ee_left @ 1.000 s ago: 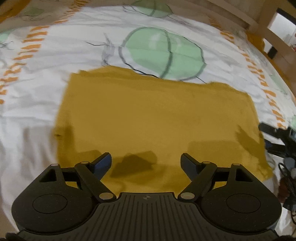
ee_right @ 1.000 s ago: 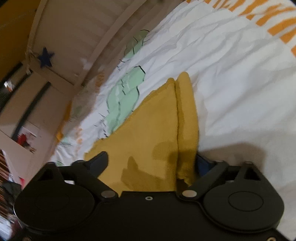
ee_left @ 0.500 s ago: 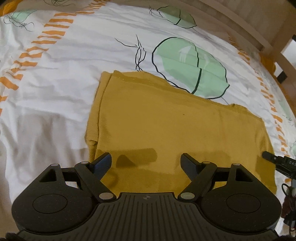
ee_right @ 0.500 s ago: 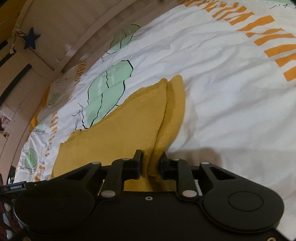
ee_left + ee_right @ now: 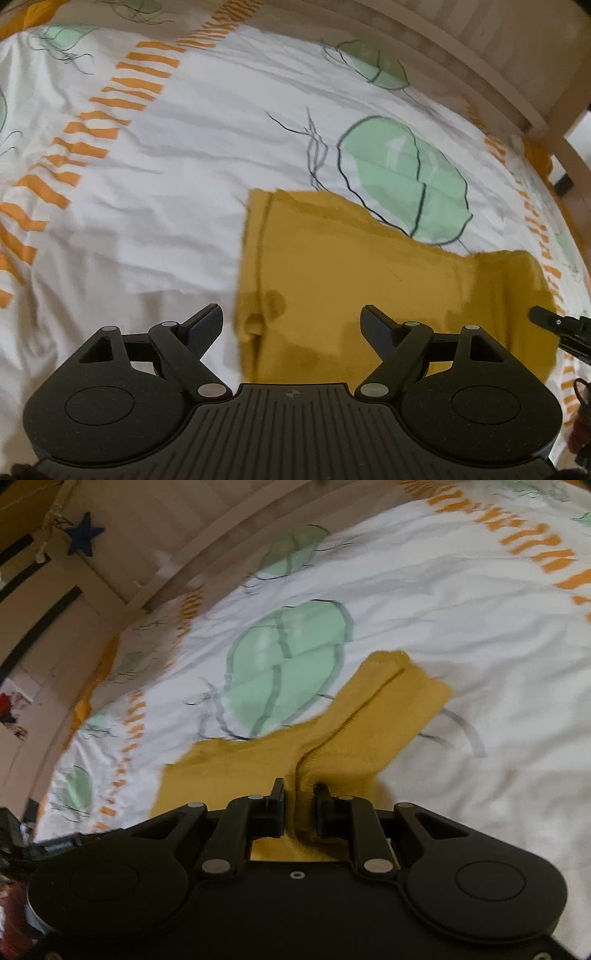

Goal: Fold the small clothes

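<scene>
On the bed's white printed sheet [image 5: 207,122] lies the mustard-yellow garment [image 5: 332,266], partly folded, covering part of a green leaf print [image 5: 402,177]. Right hand-held gripper [image 5: 299,799] pinches a raised fold of its edge. Left hand-held gripper [image 5: 291,325] hovers spread wide over the garment's near corner. A wooden bed rail [image 5: 461,66] runs behind.

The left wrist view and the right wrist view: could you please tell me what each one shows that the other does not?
Only the left wrist view shows the open left gripper above the cloth's folded left edge, and the right gripper's tip at the far corner. Only the right wrist view shows the right gripper shut on a bunched fold, plus a blue star. Both show the cloth lying on the printed sheet.
</scene>
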Tool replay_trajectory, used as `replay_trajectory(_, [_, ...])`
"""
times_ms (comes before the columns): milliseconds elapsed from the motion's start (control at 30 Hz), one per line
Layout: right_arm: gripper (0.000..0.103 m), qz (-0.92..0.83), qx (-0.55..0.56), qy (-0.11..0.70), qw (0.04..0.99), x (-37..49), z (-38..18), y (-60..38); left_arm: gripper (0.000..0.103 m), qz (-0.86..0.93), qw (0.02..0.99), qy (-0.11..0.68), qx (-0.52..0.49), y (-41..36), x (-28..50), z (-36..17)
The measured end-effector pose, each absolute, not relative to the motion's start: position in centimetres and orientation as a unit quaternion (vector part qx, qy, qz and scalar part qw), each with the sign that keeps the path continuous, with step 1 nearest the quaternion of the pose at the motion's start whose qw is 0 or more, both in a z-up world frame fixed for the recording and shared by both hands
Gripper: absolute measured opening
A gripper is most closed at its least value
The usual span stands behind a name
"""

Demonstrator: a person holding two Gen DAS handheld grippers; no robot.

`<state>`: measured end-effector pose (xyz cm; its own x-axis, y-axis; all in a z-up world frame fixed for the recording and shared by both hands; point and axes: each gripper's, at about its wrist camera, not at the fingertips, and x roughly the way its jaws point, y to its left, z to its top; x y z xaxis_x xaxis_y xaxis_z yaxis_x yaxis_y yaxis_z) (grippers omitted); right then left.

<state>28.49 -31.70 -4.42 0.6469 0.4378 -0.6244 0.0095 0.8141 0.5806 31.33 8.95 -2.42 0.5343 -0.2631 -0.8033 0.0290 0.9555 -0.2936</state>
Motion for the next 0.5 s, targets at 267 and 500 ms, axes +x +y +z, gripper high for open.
replay_trajectory(267, [0.023, 0.19, 0.326, 0.396, 0.837, 30.6, -4.0, -25.1, 0.081, -0.074, 0.87, 0.463, -0.155, 11.9, 31.4, -1.6])
replay_trajectory(500, [0.023, 0.223, 0.357, 0.404, 0.812, 32.1, -5.2, -20.0, 0.081, -0.066, 0.87, 0.459, -0.169, 13.7, 31.6, -1.4])
